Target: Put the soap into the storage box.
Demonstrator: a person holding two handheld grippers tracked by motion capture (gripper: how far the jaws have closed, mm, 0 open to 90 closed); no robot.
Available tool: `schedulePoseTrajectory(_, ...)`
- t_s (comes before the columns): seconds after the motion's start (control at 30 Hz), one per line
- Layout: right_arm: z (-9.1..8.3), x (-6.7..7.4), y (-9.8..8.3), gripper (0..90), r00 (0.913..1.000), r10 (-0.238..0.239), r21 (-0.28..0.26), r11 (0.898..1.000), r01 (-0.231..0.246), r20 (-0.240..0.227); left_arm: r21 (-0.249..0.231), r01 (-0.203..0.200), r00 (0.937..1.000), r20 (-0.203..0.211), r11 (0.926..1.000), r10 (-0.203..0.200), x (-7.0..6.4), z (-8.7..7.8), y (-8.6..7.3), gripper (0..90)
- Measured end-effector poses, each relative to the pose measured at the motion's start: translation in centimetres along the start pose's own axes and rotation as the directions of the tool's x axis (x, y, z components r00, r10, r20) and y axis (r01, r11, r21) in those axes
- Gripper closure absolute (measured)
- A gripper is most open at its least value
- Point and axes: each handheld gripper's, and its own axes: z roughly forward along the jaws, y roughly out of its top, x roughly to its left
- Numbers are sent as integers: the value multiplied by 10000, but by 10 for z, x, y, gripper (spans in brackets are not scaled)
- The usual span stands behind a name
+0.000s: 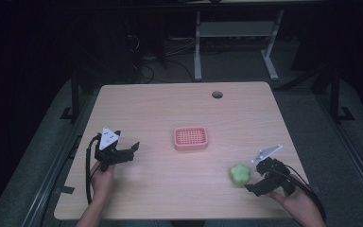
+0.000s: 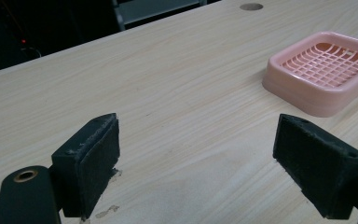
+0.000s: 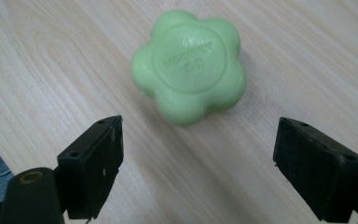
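The green soap (image 3: 189,65) lay on the table (image 1: 160,109), just ahead of the right gripper (image 3: 198,170), whose jaws stood wide apart. The left gripper (image 2: 198,163) also gaped, near the pink dish (image 2: 324,70).

Green soap (image 3: 189,65); pink grid dish (image 2: 324,70); wood-grain table (image 1: 160,101).

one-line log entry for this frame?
right gripper: open, short of green flower-shaped soap | left gripper: open, empty | pink soap dish: empty, mid-table

Green flower-shaped soap (image 3: 189,65) flat on table, embossed face up, lettering blurred.
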Motion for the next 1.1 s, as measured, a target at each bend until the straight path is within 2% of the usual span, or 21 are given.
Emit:
schedulePoseTrajectory(0.43, 8, 5, 25, 157, 9986, -520, 377, 9979, 518, 30, 25, 2, 10000, -32, 10000, -2, 2, -1, 0, 143)
schedulePoseTrajectory(0.8, 16, 6, 37, 157, 9974, -726, 743, 9946, 726, -34, -1, 44, 10000, -14, 10000, -44, 3, -1, -1, 143)
schedulePoseTrajectory(1.1, 28, 9, 45, 157, 9951, -985, 1211, 9878, 983, -46, -36, 59, 10000, -34, 10000, -60, 3, -2, -1, 143)
